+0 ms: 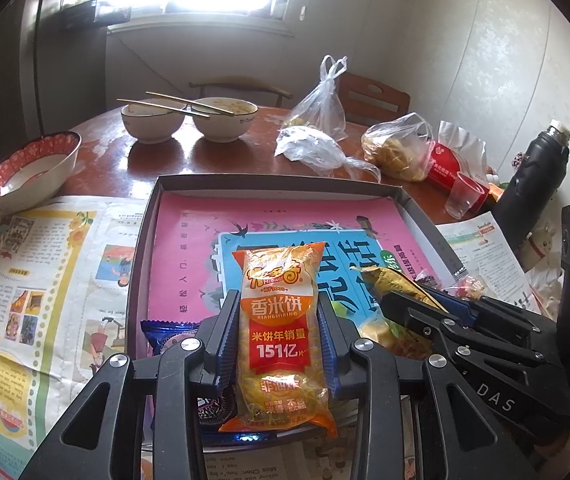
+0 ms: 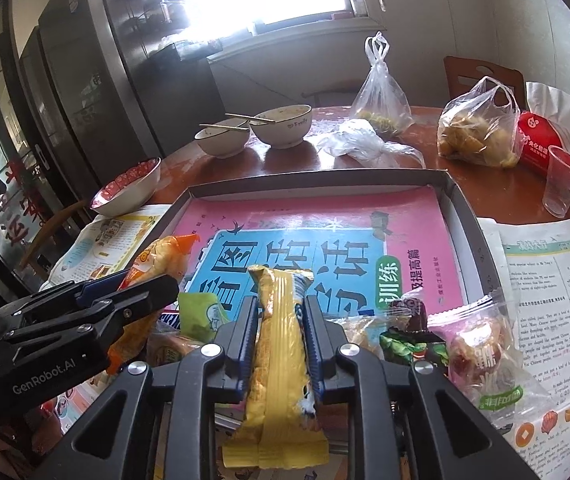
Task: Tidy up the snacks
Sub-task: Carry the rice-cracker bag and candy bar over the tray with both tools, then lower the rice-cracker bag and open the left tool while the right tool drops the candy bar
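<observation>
My left gripper (image 1: 279, 328) has its fingers clamped on the orange rice-cracker pack (image 1: 279, 316), pack running lengthwise between the pads and sticking out past the tips; my right gripper (image 2: 279, 332) is clamped the same way on a yellow snack pack (image 2: 281, 360). Both packs are held up over the near end of the shallow box (image 1: 145, 248), which is lined with a pink-and-blue book cover (image 1: 189, 240). Ahead of both sets of fingertips the box floor is mostly bare. Just left of my left fingers a blue wrapped snack (image 1: 169, 330) sits at the near box edge. Right of my right fingers, a green candy (image 2: 401, 346), a dark wrapped piece (image 2: 415, 314) and a clear bag of red sweets (image 2: 481, 356) are heaped at the box's near right corner, partly over the newspaper (image 2: 545, 280). Judgement: early to midway, nothing lined up yet; both held packs need placing and the heap needs sorting.
</observation>
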{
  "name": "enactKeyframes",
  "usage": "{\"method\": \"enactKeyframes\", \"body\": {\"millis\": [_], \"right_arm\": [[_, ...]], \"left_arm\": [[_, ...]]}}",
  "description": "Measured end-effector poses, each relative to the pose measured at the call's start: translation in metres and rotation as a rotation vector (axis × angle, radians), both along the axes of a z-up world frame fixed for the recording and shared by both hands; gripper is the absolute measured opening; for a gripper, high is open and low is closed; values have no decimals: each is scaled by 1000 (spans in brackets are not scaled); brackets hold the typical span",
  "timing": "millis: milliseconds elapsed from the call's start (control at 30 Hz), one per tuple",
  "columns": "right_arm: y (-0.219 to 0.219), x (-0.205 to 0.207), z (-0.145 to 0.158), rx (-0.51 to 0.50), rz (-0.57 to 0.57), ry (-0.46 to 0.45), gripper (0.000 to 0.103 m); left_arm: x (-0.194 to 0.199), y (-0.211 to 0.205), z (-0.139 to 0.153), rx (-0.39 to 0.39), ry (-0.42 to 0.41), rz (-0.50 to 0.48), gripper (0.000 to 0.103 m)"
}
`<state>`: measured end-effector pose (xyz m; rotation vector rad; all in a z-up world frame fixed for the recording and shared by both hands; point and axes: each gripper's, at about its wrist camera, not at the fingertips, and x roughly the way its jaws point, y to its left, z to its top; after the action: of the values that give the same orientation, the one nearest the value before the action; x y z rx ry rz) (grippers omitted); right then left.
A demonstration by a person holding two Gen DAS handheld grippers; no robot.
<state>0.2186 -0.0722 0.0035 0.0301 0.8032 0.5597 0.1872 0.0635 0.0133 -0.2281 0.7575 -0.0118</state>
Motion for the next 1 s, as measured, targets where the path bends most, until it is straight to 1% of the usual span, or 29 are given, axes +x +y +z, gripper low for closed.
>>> {"method": "enactKeyframes", "body": {"millis": [133, 200, 333, 467, 633, 767, 867, 1000], "right_arm": [[-3, -3, 2, -1, -1, -5, 26], [-4, -5, 3, -2, -5, -11, 30], [-7, -7, 5, 2, -7, -15, 31], [-8, -9, 6, 4, -8, -14, 34], [-10, -11, 8, 9, -9, -17, 35], [-12, -15, 8, 15, -15, -21, 38], [-14, -17, 10, 15, -19, -28, 40], [-16, -19, 14, 17, -31, -39, 49]], "left_arm": [[-1, 0, 0, -2, 2, -4, 37], [-2, 0, 0, 0, 3, -4, 37], [-2, -1, 0, 3, 6, -6, 37], [-2, -2, 0, 2, 13, -11, 38], [-4, -2, 2, 8, 13, -9, 39], [-5, -3, 4, 14, 10, -7, 45], [-6, -3, 6, 13, 8, -5, 48], [-8, -2, 8, 25, 4, 4, 55]]}}
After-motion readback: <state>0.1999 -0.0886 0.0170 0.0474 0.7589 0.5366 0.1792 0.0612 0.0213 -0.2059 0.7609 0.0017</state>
